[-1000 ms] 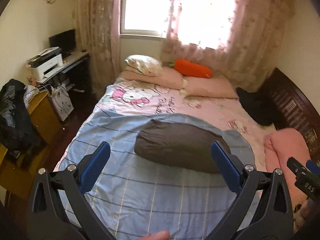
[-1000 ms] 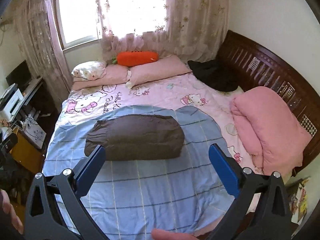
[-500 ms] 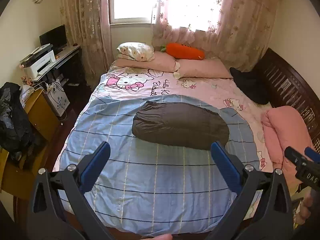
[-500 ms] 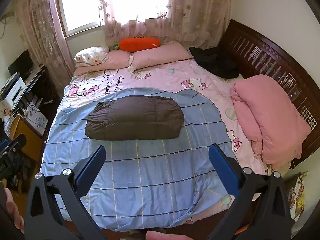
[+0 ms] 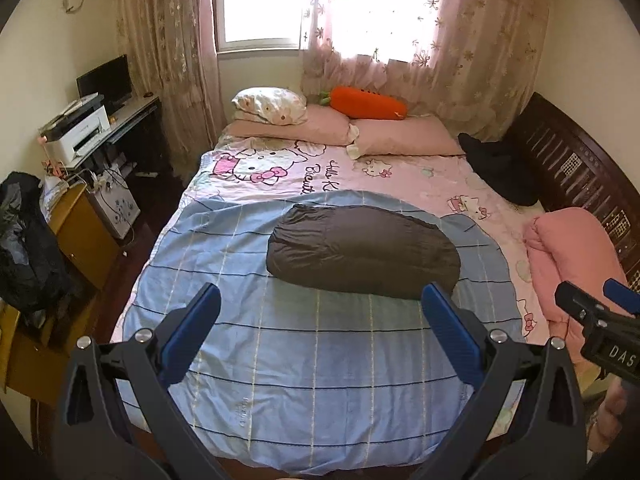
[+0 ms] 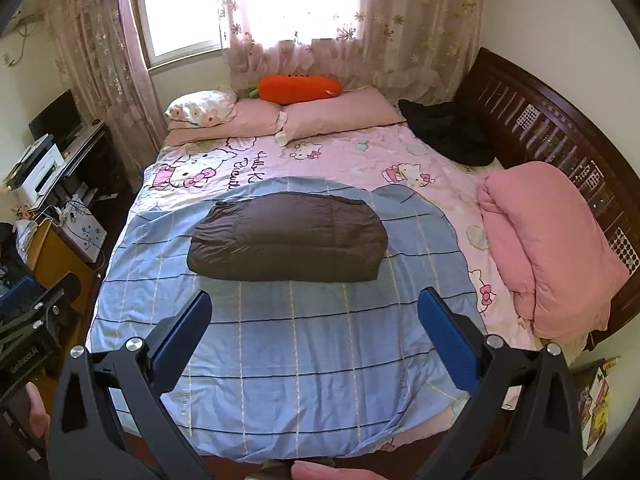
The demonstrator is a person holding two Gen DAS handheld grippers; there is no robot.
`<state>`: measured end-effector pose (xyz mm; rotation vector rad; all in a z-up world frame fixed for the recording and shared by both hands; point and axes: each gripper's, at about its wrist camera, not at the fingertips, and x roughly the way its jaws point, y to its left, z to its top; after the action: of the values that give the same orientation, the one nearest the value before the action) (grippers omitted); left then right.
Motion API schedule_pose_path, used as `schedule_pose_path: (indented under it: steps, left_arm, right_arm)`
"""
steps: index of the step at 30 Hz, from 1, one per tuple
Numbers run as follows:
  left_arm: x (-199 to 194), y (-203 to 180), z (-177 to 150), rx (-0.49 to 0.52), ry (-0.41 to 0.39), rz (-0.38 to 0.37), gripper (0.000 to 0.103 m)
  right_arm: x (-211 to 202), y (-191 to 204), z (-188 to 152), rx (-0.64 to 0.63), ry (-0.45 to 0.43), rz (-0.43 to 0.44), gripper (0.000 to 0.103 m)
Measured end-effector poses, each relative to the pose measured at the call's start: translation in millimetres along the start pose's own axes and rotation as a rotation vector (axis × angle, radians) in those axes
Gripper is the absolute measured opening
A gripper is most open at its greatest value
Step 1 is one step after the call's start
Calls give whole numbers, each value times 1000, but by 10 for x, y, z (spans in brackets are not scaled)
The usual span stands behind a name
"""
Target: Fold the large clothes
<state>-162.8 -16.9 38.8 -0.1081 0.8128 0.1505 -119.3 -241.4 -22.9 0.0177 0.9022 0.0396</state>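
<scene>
One folded garment [image 6: 286, 238] lies crosswise.

Daylight poured in through the bright window [image 5: 260, 0] behind the sheer flowered pink curtains [image 5: 420, 32], and the glass and the cloth before it were blown out to near white in both views. The room itself was softly and evenly lit, with only a faint shadow under the folded dark brown padded garment [image 6: 286, 236] on the blue checked sheet [image 6: 280, 340]. Fisheye distortion bowed the dark wooden headboard [image 6: 560, 128] and the bed edges, and black vignetting filled the corners. The middle stayed fairly sharp; detail softened slightly toward the rim.
</scene>
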Motion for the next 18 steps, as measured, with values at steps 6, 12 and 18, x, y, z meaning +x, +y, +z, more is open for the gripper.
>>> schedule_pose_path:
  steps: [6,12,18]
  left_arm:
    - [17,60,23,-1,6,-14,101]
    - [-11,38,18,8,-8,-14,101]
    - [-12,33,22,21,-7,-43,101]
  right_arm:
    - [-3,32,9,1,-5,5,102]
    - [-7,65,-2,-2,-3,5,102]
    - [8,77,6,-10,4,11,102]
